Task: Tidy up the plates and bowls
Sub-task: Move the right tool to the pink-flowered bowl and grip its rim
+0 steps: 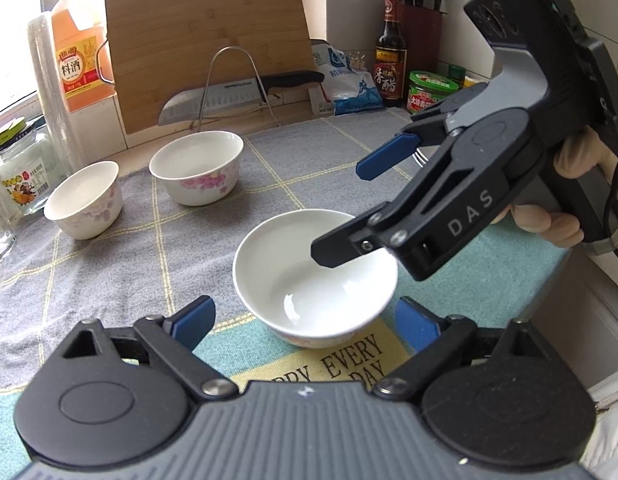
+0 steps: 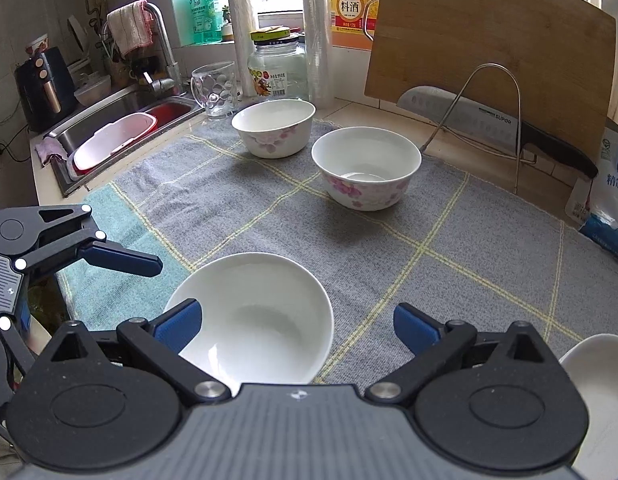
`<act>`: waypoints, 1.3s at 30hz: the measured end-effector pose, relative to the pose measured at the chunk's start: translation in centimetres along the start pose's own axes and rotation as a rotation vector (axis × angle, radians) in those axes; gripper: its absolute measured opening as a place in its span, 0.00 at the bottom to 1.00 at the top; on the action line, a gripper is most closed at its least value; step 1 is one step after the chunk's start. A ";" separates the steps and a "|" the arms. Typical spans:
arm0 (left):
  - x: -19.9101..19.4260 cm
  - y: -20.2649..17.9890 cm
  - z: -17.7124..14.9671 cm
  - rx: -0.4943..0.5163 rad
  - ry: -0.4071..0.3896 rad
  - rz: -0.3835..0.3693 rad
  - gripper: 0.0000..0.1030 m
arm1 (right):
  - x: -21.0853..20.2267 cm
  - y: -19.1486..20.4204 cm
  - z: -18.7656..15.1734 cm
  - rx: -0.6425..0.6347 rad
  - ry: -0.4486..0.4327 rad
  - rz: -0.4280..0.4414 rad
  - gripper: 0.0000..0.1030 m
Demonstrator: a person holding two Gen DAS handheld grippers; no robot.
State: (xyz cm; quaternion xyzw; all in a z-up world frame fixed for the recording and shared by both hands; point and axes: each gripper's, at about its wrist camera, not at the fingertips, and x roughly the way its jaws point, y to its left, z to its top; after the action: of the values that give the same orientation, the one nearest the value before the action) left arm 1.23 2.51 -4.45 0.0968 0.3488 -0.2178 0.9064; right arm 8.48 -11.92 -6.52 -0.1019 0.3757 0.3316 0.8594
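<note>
A plain white bowl (image 1: 315, 276) (image 2: 257, 316) stands upright on the grey checked cloth (image 1: 149, 248) near the counter's front. My left gripper (image 1: 305, 320) is open, its blue pads either side of the bowl's near wall and clear of it. My right gripper (image 1: 361, 204) (image 2: 299, 326) is open wide above the same bowl, with one finger over the rim and nothing gripped. Two floral bowls (image 1: 197, 168) (image 1: 85, 200) sit farther back, also seen in the right wrist view (image 2: 367, 168) (image 2: 273, 128). One left-gripper finger (image 2: 121, 258) shows at the left there.
A wooden cutting board (image 1: 205, 48) and a knife on a wire rack (image 1: 229, 92) stand at the back. Beside them are a cooking wine jug (image 1: 79, 48), a vinegar bottle (image 1: 391, 56) and a glass jar (image 1: 21, 168). A sink (image 2: 121, 128) lies left. Another white dish (image 2: 601, 400) sits at lower right.
</note>
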 end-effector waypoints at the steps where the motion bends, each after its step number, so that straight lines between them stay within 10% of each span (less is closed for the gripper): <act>1: -0.3 0.1 0.3 -0.005 -0.003 0.016 0.93 | -0.3 -0.2 0.2 -0.013 -0.009 0.006 1.00; 20: 6.7 9.7 5.6 -0.013 -0.078 0.121 0.93 | 2.2 -3.8 7.0 -0.006 -0.078 -0.078 1.00; 39: 15.0 11.5 6.8 -0.011 -0.065 0.021 0.88 | 13.2 -8.3 12.0 0.067 0.064 -0.038 0.95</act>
State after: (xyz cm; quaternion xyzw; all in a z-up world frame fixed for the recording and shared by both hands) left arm 20.51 5.61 -9.27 0.0882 0.3192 -0.2095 0.9200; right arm 27.33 -6.59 -8.20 -0.0908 0.4121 0.2992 0.8558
